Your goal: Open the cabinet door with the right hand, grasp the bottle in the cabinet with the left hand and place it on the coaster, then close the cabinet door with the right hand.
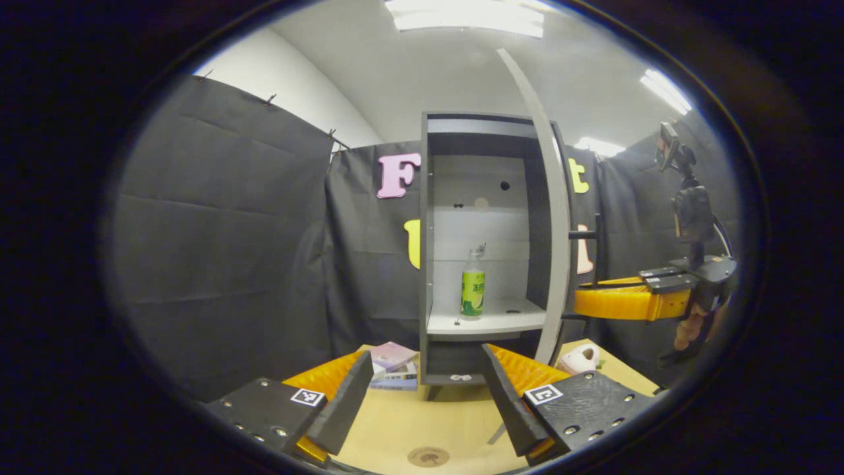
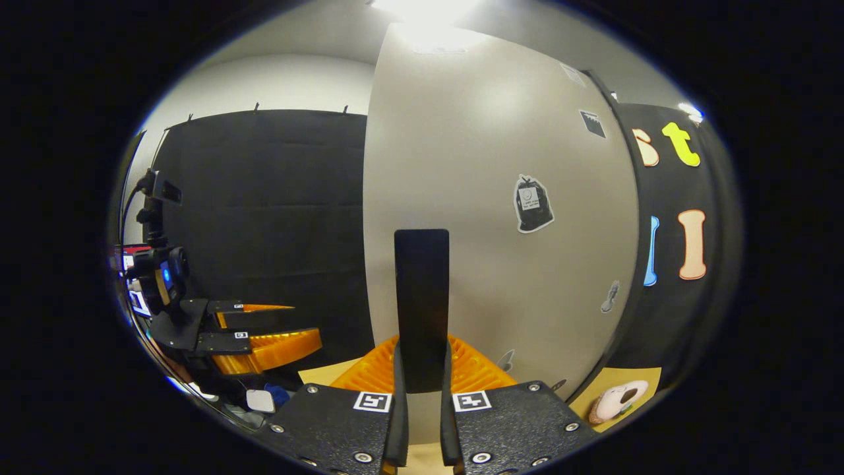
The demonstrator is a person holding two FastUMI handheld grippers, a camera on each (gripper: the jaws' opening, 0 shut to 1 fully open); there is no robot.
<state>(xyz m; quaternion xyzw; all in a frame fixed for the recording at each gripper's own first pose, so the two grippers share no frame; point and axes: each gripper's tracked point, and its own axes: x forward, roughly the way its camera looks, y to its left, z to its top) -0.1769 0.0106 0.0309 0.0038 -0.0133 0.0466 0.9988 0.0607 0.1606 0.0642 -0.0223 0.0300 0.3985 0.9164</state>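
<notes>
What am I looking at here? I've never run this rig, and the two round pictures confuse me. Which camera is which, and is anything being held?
There is no robot arm: a person holds a two-finger gripper in each hand, and each carries a fisheye camera looking along its own fingers.

In the left gripper view, the left gripper hangs open over the wooden table, holding nothing. Ahead stands the cabinet, door swung open, with the bottle upright on its shelf. The round coaster lies on the table just below the fingers, and books lie left of the cabinet.

In the right gripper view, the right gripper is shut on the door's dark handle. It appears in the left gripper view too, at the right.
</notes>
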